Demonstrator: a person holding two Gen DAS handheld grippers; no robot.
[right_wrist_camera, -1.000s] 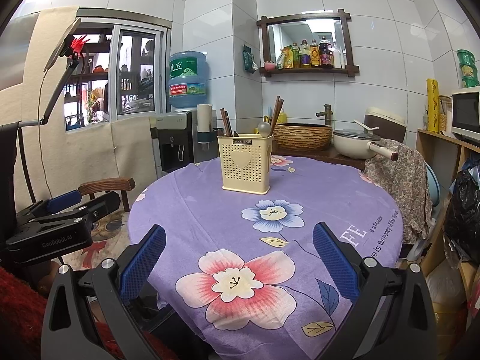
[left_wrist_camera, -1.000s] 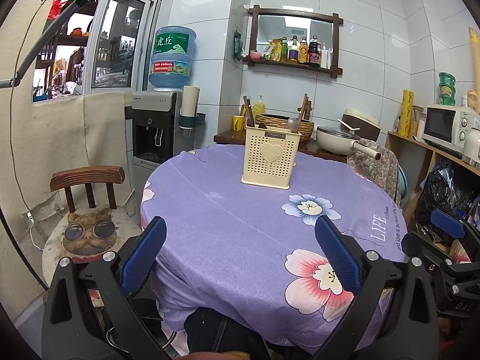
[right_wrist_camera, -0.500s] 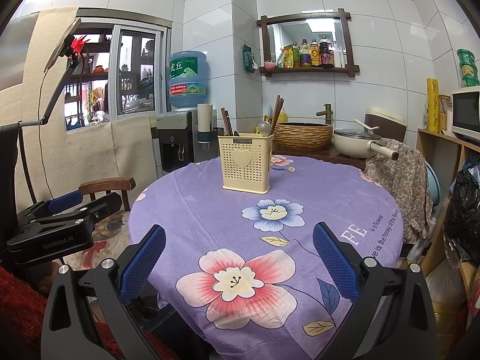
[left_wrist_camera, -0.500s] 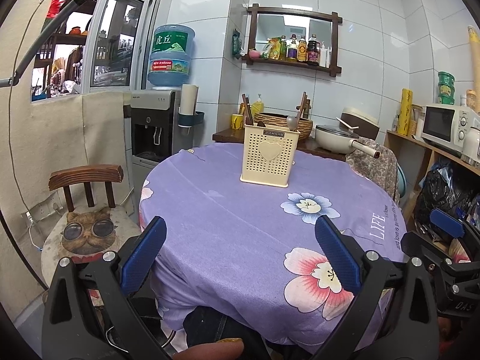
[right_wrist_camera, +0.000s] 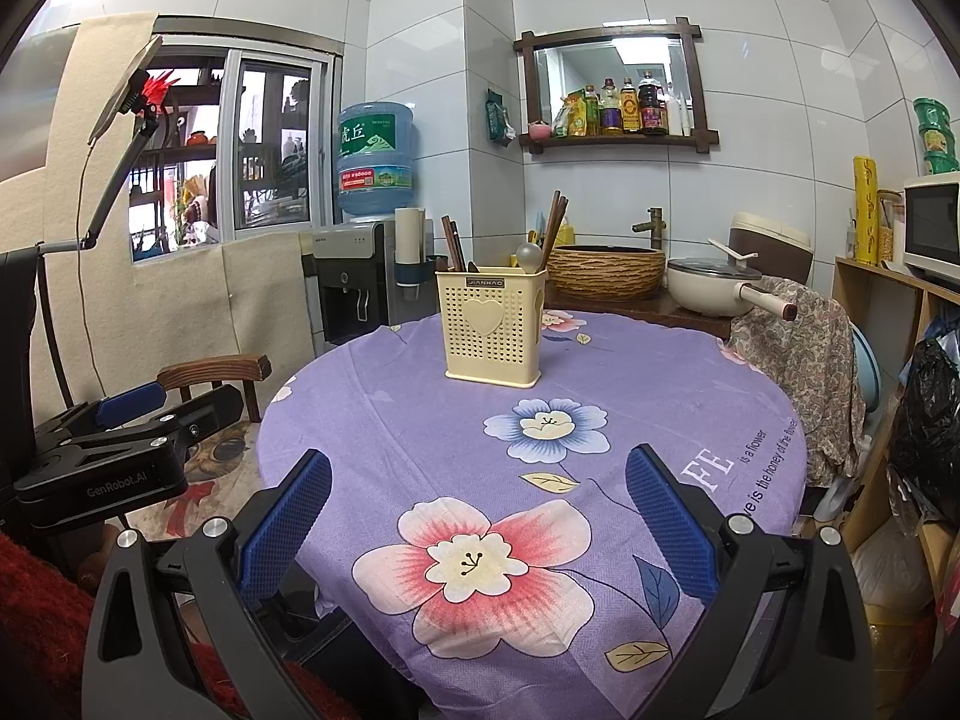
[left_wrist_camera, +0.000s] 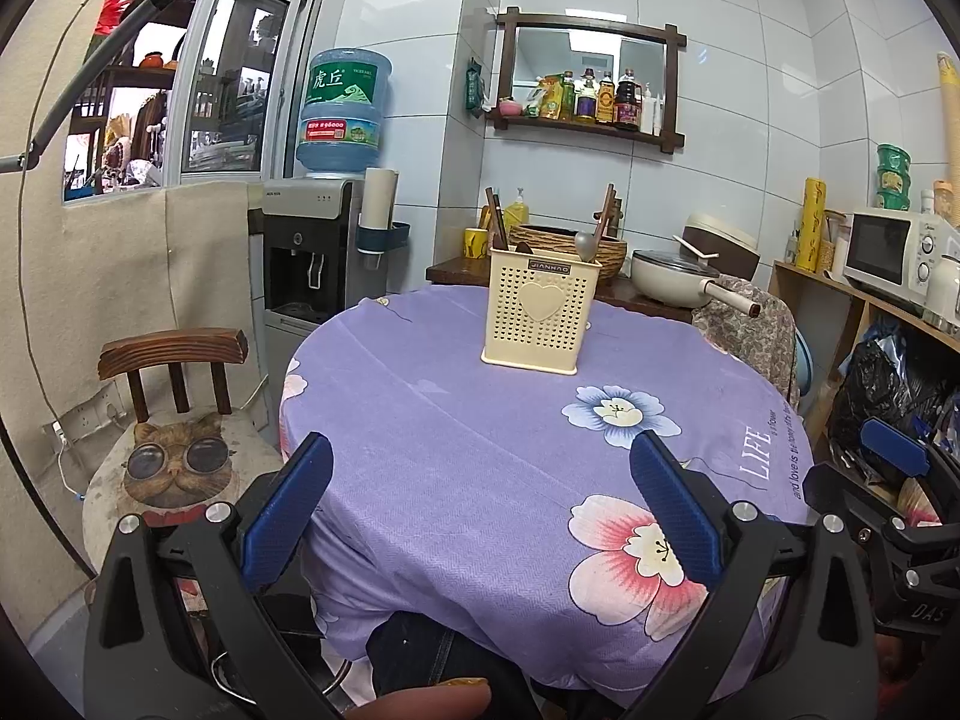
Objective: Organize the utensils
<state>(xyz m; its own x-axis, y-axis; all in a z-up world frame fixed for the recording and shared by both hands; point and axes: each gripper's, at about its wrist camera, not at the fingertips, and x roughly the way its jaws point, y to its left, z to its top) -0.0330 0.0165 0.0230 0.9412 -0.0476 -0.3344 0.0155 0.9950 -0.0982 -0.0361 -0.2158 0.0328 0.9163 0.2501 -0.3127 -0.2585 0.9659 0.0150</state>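
Left tool (left_wrist_camera: 480,504) spread wide, gripping nothing, low in the frame over the near edge of the purple flowered tabletop (left_wrist_camera: 480,420). Right tool (right_wrist_camera: 478,507) likewise spread and empty, lower centre. Cream utensil holder (right_wrist_camera: 493,327) upright above centre on the tabletop, well apart from both tools, with chopsticks (right_wrist_camera: 555,222) and a spoon (right_wrist_camera: 529,255) poking out.

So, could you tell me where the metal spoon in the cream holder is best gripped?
Grip the spoon by its bowl, the only part showing above the holder rim, coming straight down from above. It stands upright beside leaning chopsticks, so the right tool probably needs a narrow approach.
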